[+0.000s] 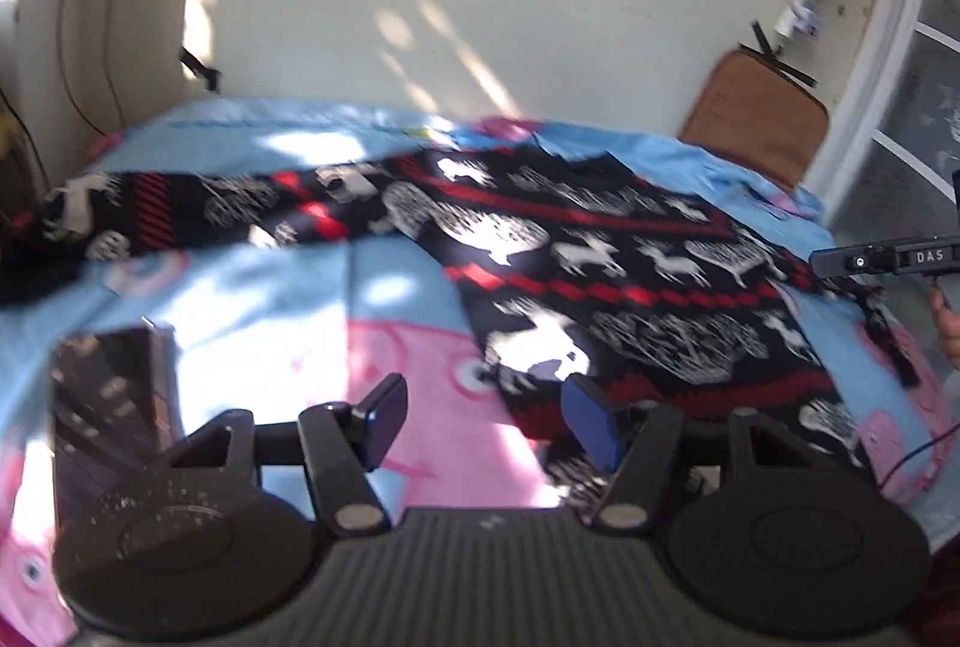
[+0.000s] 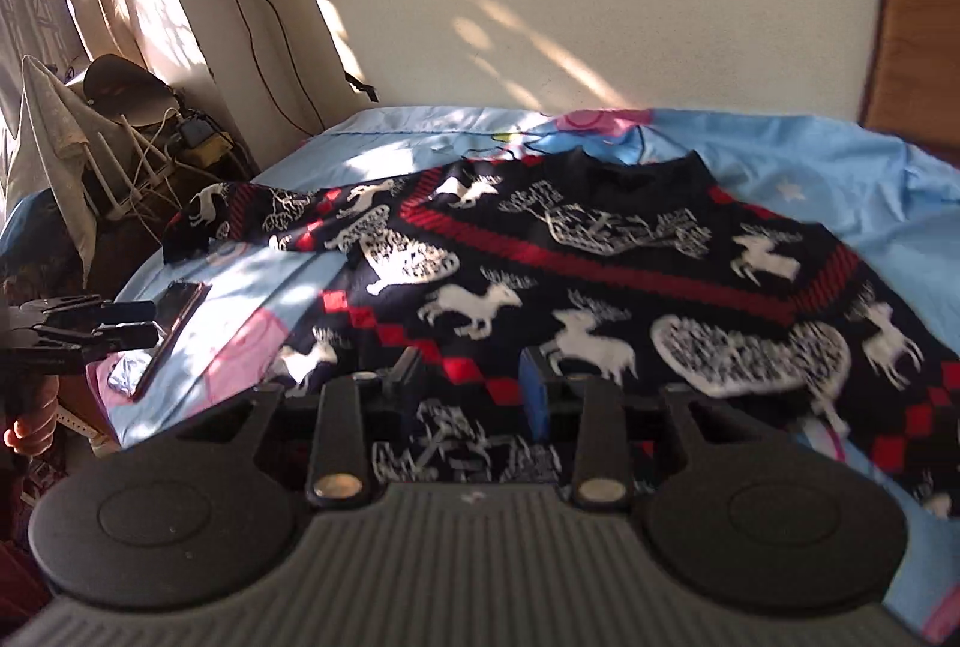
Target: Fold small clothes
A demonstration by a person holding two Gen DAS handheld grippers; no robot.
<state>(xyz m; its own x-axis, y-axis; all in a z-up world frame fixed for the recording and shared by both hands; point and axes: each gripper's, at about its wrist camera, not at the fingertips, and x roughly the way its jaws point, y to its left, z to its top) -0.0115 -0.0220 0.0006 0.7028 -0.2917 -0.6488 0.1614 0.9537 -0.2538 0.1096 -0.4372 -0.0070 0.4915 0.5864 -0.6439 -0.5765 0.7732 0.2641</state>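
Note:
A black sweater (image 1: 600, 251) with red bands and white reindeer lies spread flat on a blue and pink bedsheet (image 1: 240, 287), one sleeve stretched to the left. It fills the middle of the right wrist view (image 2: 600, 287). My left gripper (image 1: 480, 419) is open and empty, low over the sheet at the sweater's lower left hem. My right gripper (image 2: 474, 383) is open and empty, just above the sweater's lower hem. The right gripper also shows at the right edge of the left wrist view (image 1: 870, 260). The left gripper shows at the left edge of the right wrist view (image 2: 90, 329).
A dark phone (image 2: 174, 323) lies on the sheet (image 2: 840, 155) near the bed's left edge, also seen in the left wrist view (image 1: 114, 407). A brown chair back (image 1: 756, 119) stands at the far right. Cables and a router (image 2: 150, 155) sit left of the bed. A wall runs behind.

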